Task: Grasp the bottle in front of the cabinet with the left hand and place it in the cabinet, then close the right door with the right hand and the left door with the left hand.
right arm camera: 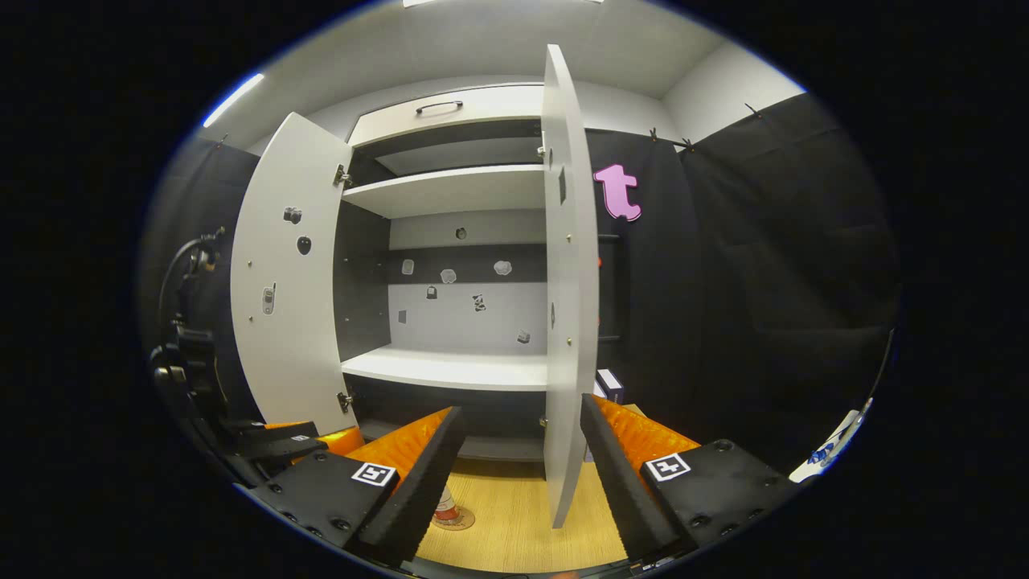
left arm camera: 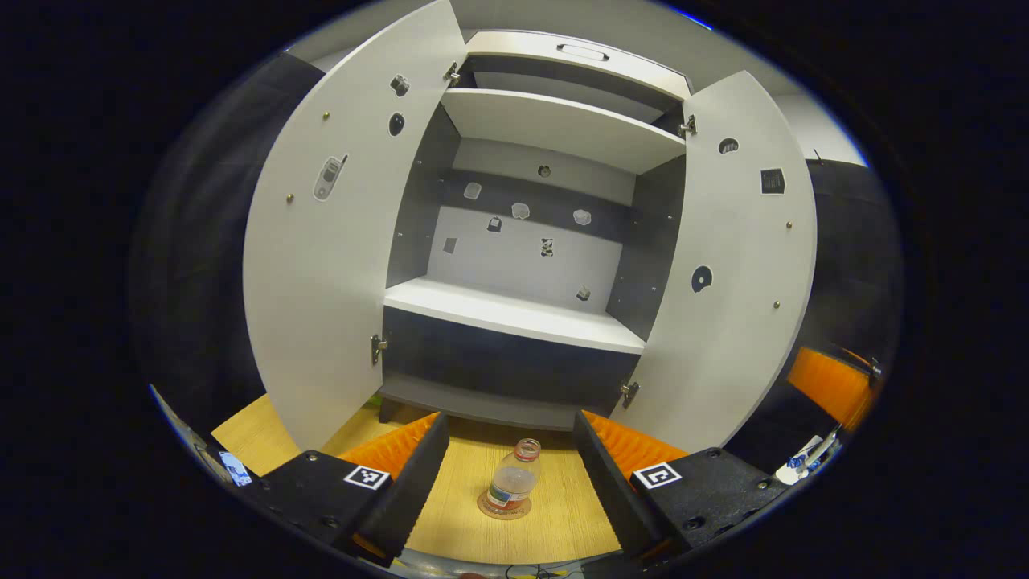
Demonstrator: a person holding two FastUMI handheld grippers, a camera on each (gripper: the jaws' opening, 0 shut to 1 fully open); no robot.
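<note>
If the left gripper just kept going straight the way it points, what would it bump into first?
Most likely the small clear plastic bottle on its round cork coaster: it stands between the open left gripper fingers, ahead of the grey cabinet. Depth is hard to judge.

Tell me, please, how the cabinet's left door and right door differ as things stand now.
In the left gripper view, the left door carries a phone-shaped sticker, the right door a small black square. In the right gripper view, the left door shows its inner face, while the right door appears edge-on. Both are pale grey and open.

No text can be read
</note>
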